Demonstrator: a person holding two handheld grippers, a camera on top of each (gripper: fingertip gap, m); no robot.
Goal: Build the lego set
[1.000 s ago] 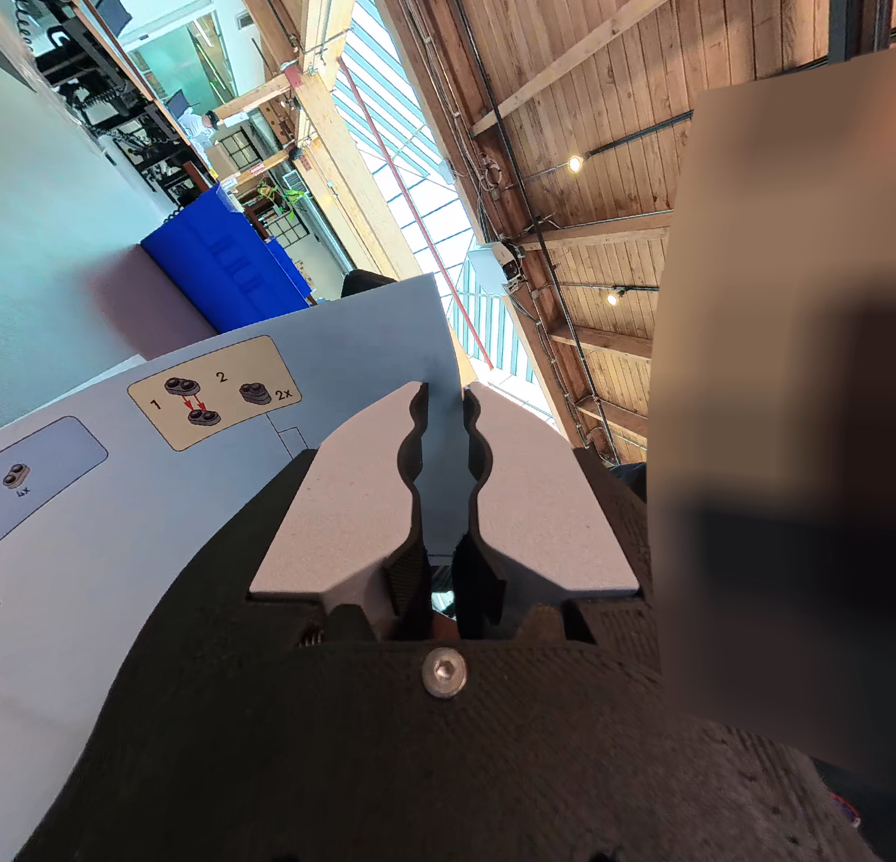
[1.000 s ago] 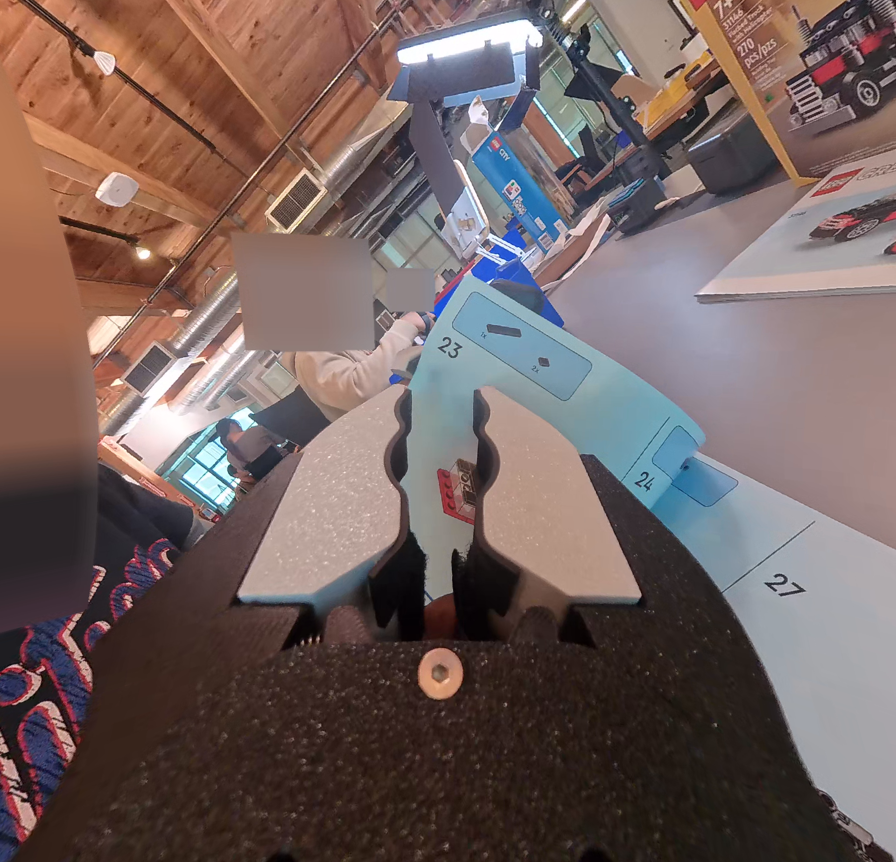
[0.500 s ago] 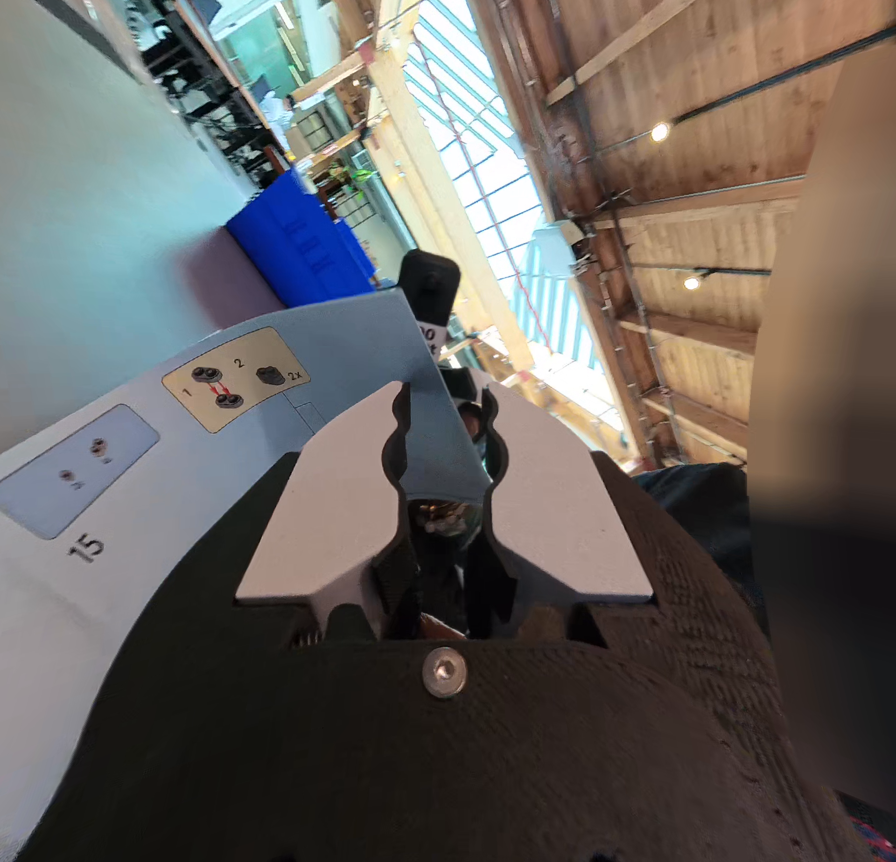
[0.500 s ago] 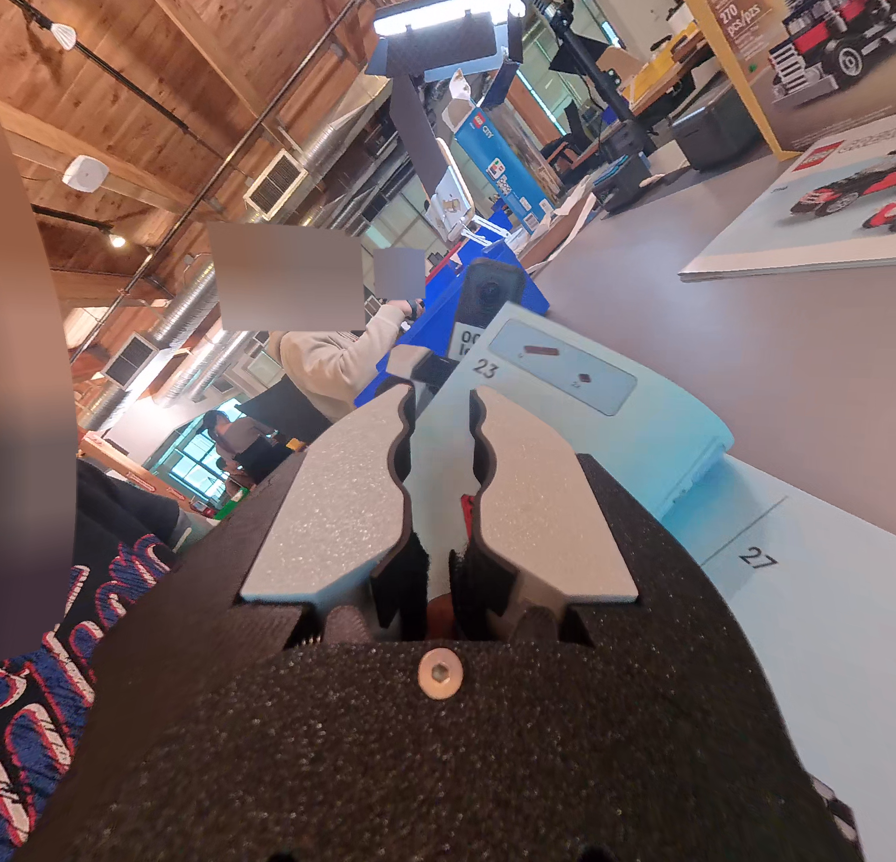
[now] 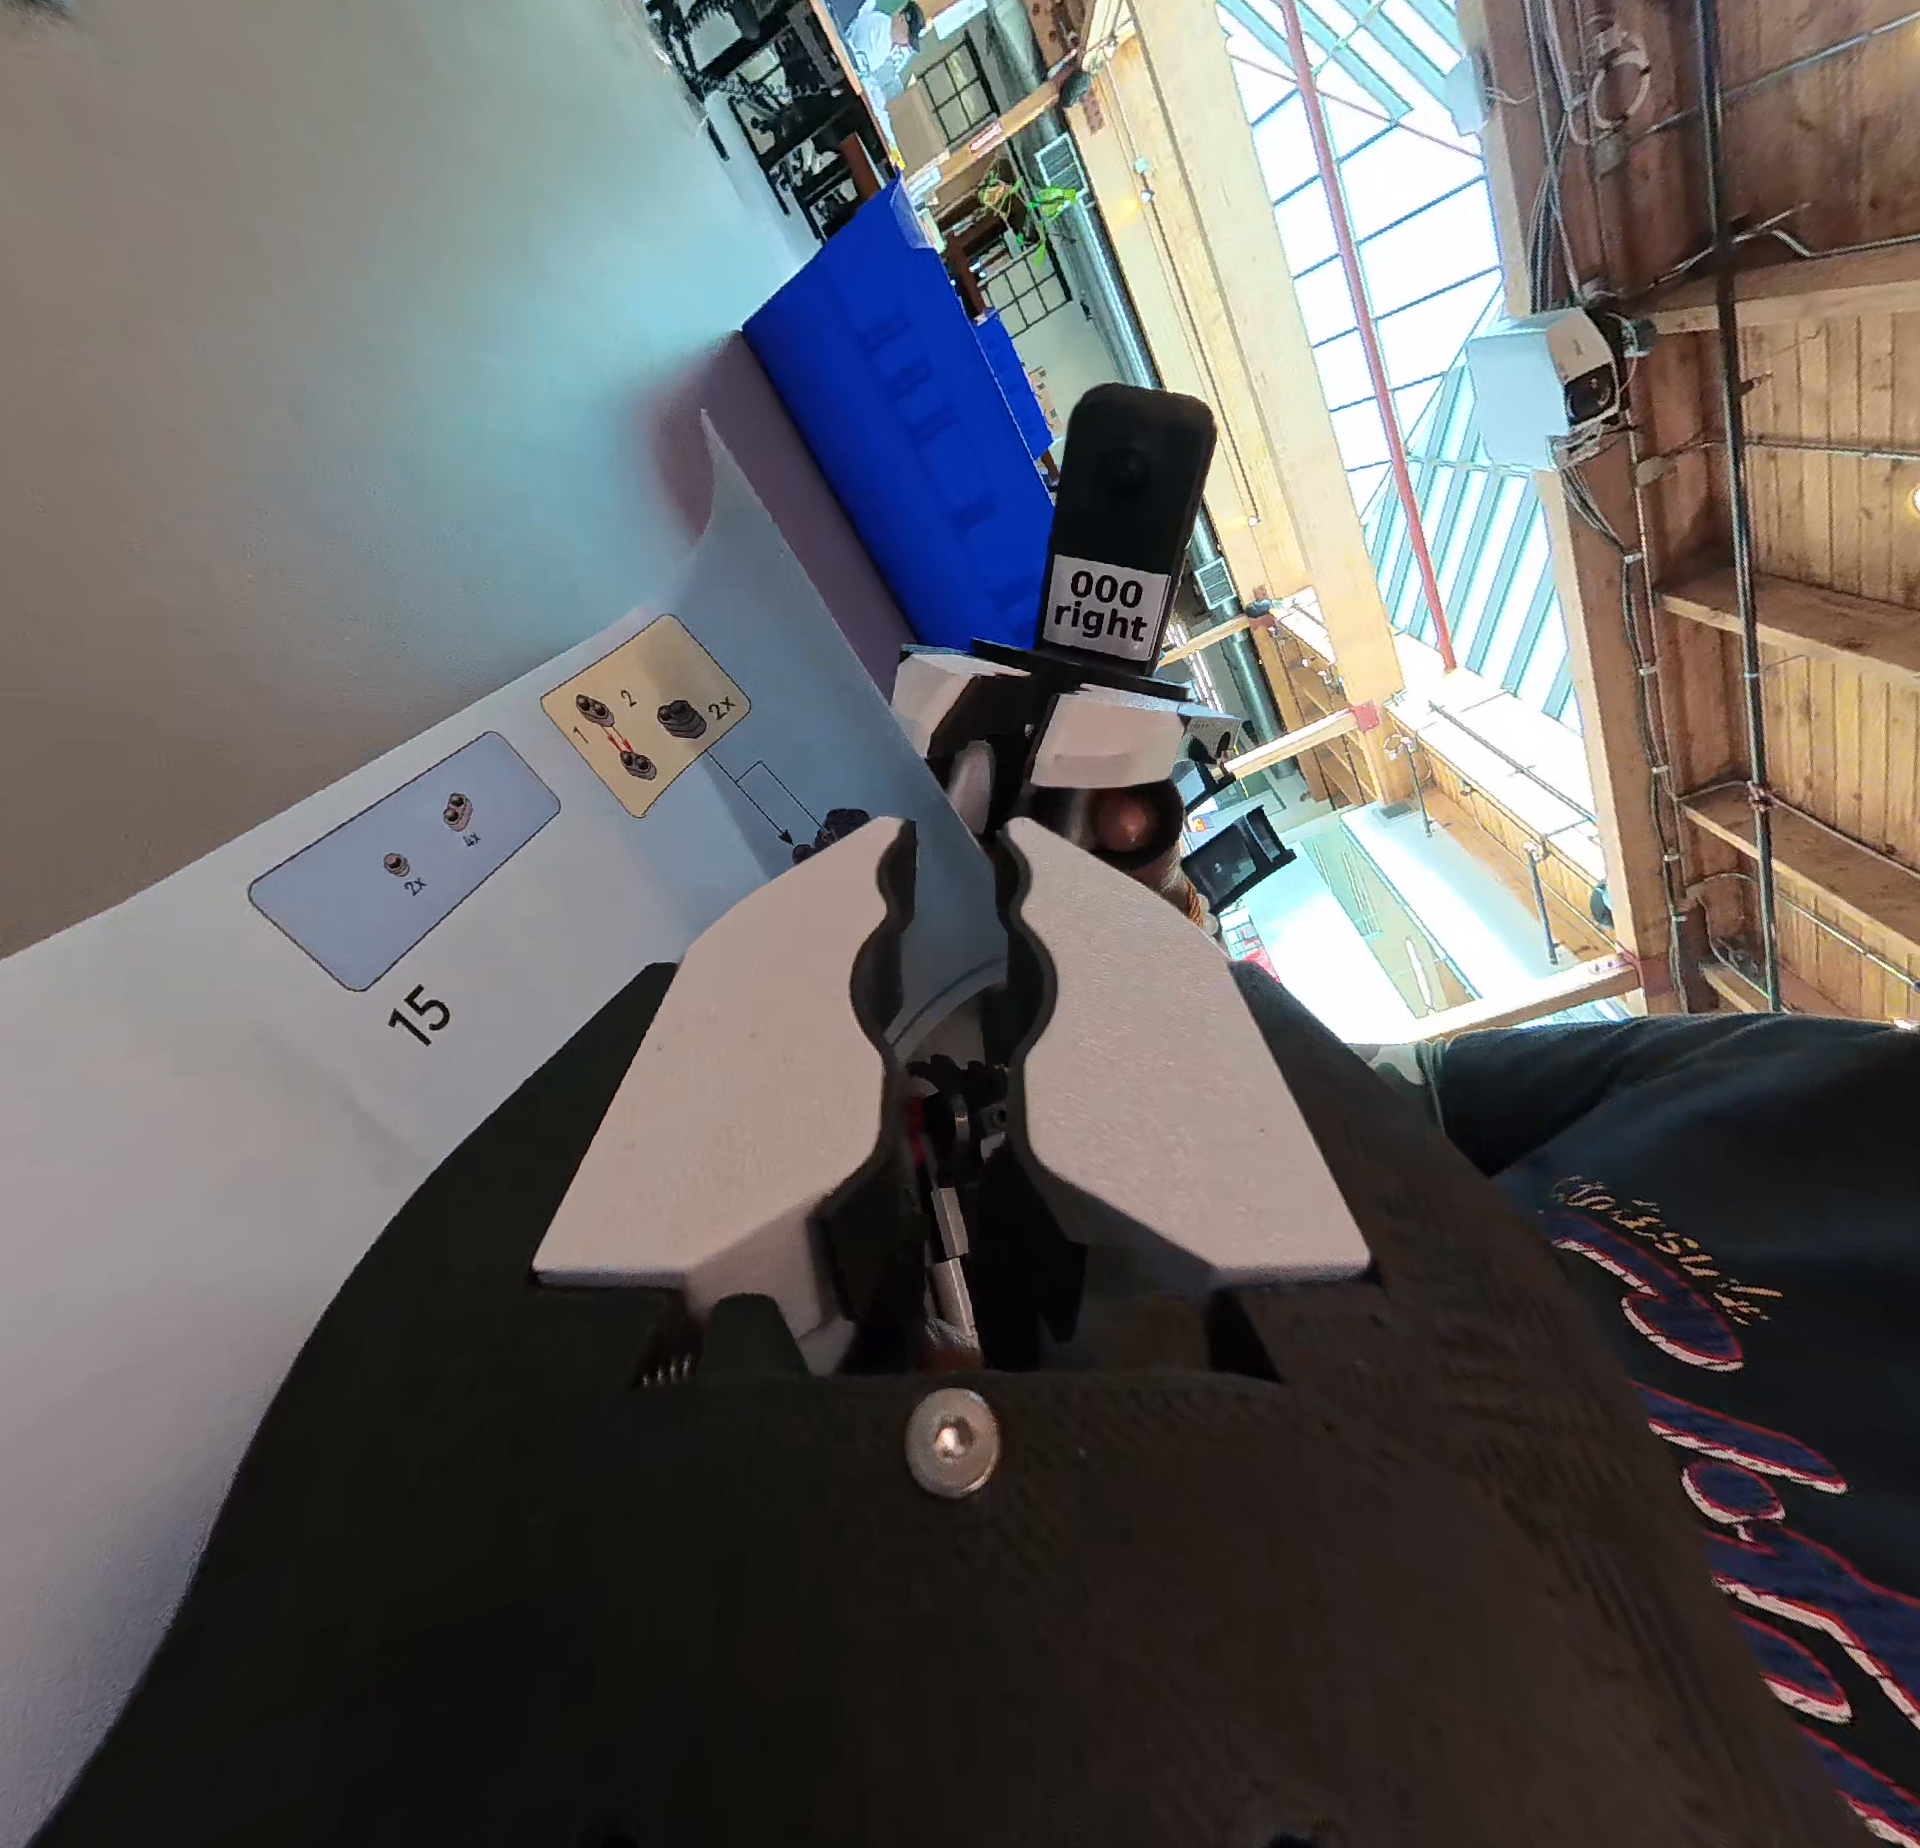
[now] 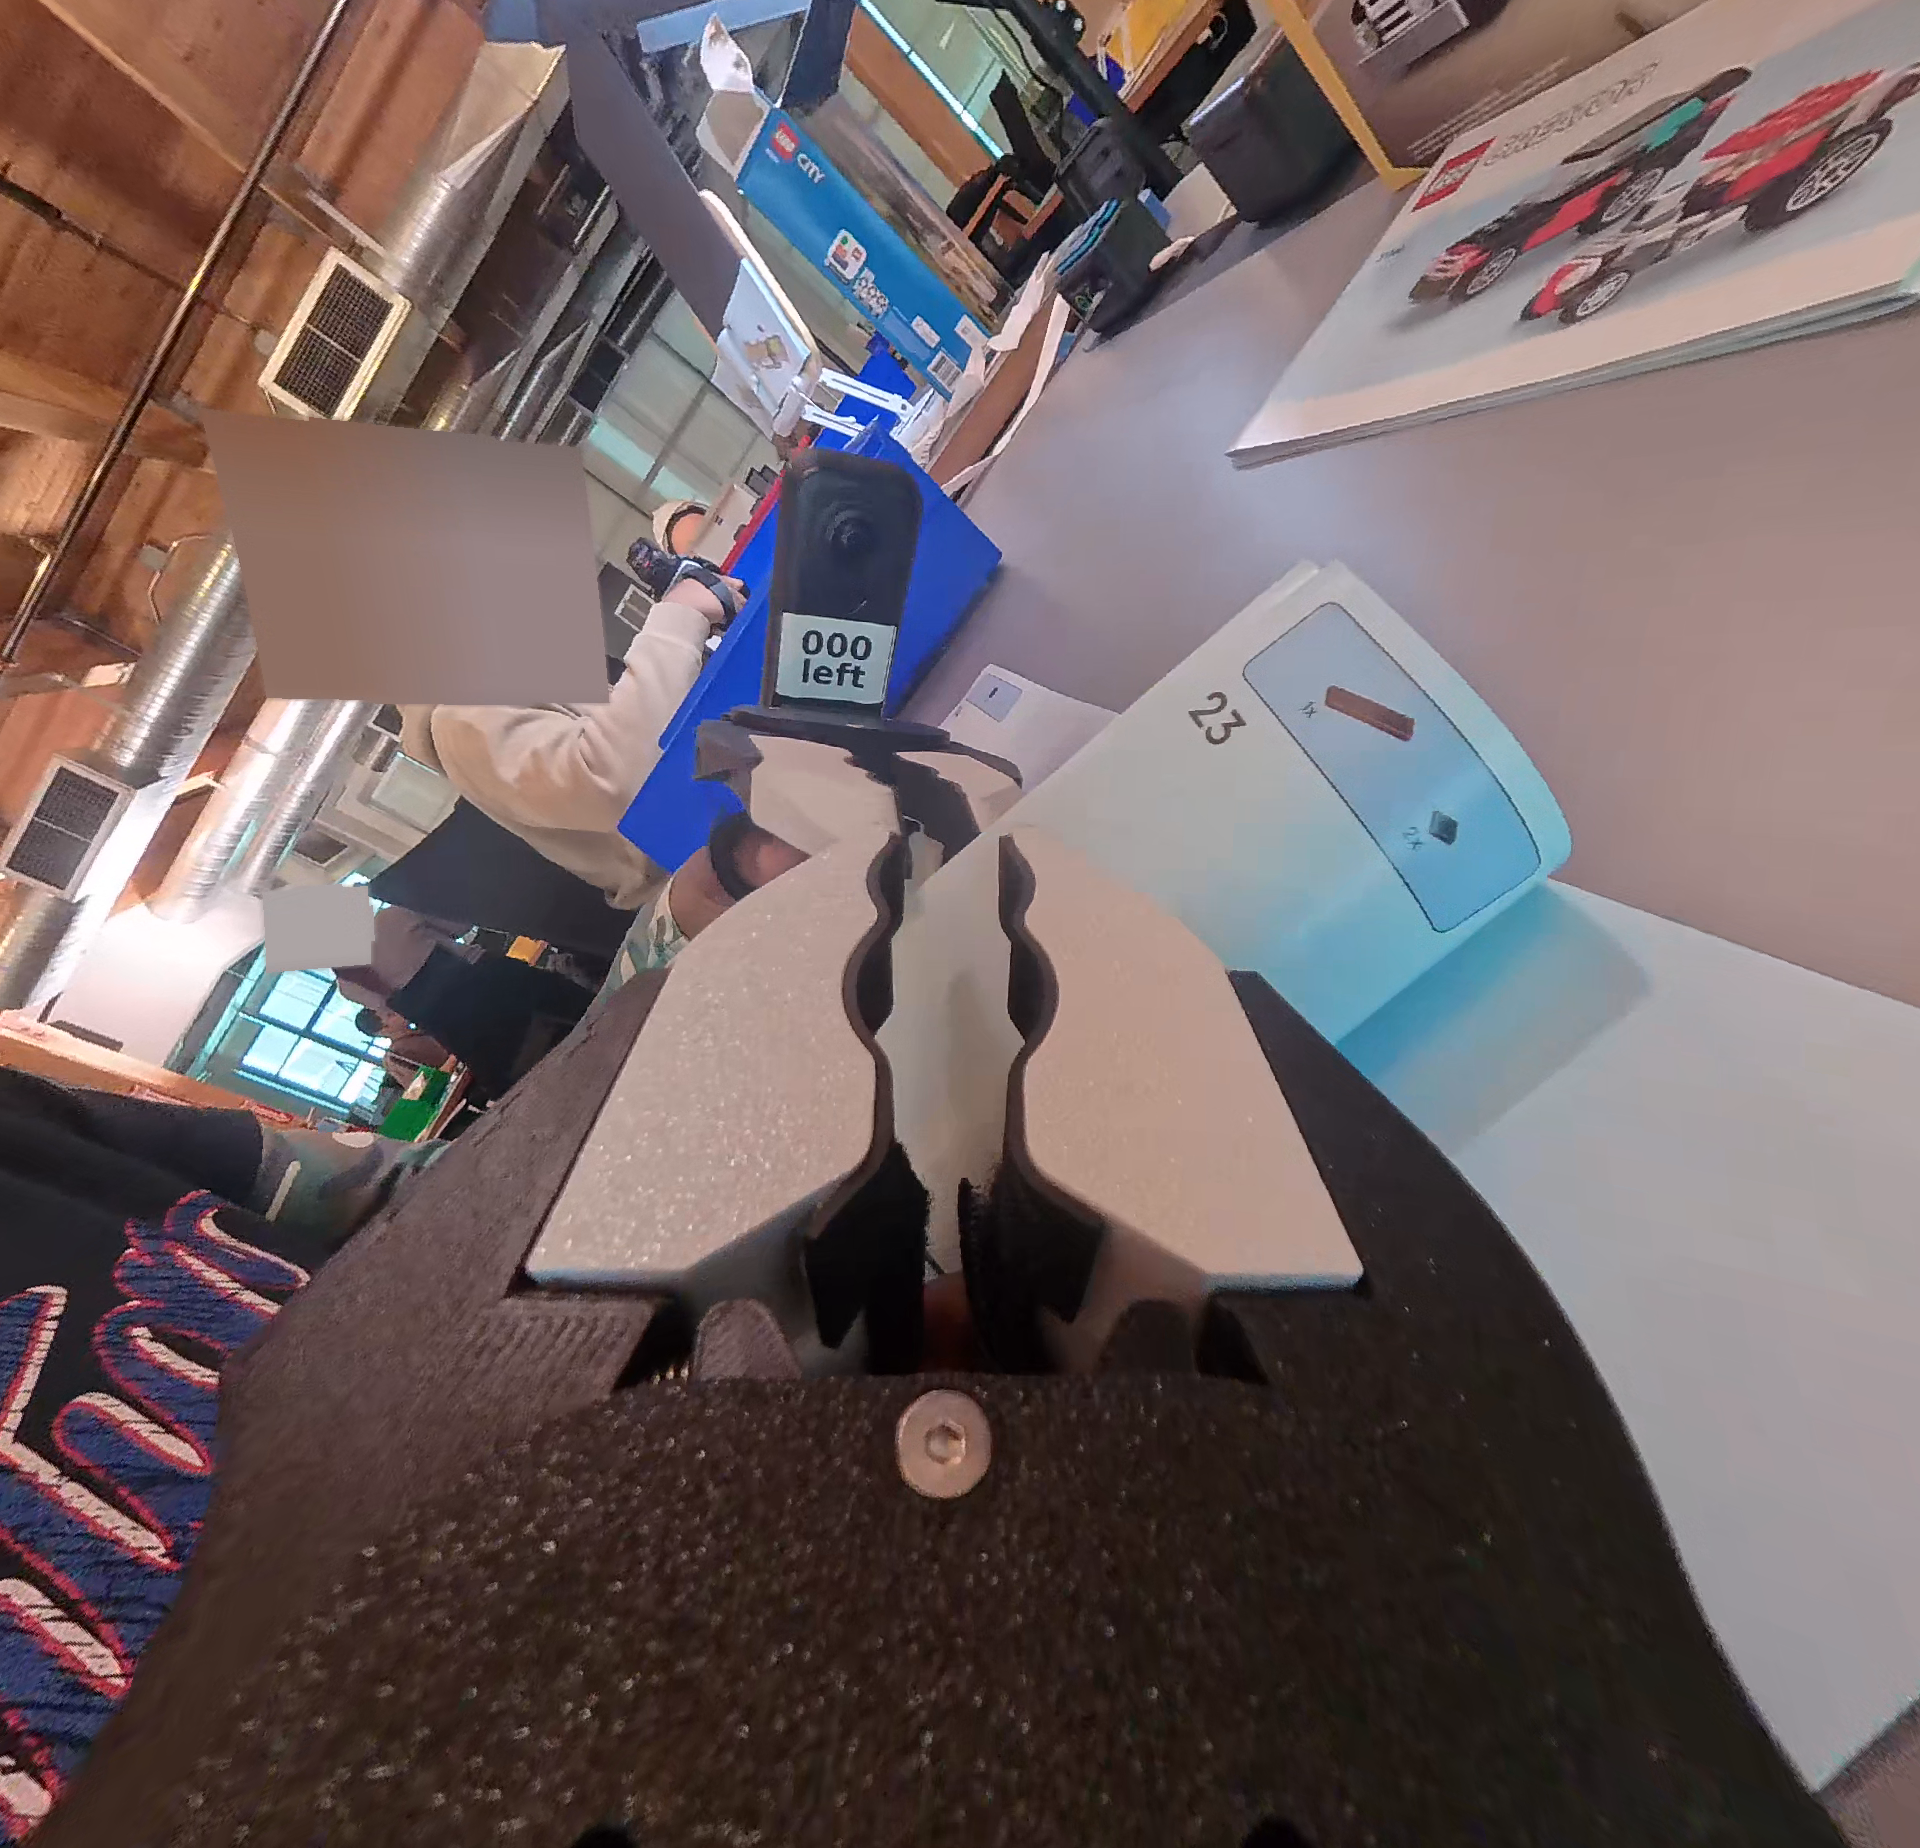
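The light-blue instruction booklet (image 5: 312,1019) lies open on the grey table (image 5: 312,344), with one leaf lifted and curled. My left gripper (image 5: 956,853) is shut on that leaf's edge, which runs up between its fingers. My right gripper (image 6: 945,853) is shut on the same raised leaf (image 6: 1299,811) from the other side. The two grippers face each other, close together. The right gripper shows just beyond the leaf in the left wrist view (image 5: 1049,749), and the left gripper shows in the right wrist view (image 6: 831,790). No loose bricks are in view.
A second booklet (image 6: 1610,240) lies flat farther out on the table, with the set's box (image 6: 1507,32) behind it. A blue bin (image 5: 914,427) stands at the table's far edge. A person in a beige sleeve (image 6: 540,770) stands beyond it. Less than 4 cm separates the two grippers' tips.
Both grippers have swung round with the leaf between them. The leaf has curled further over, and each gripper has come into the other's view.
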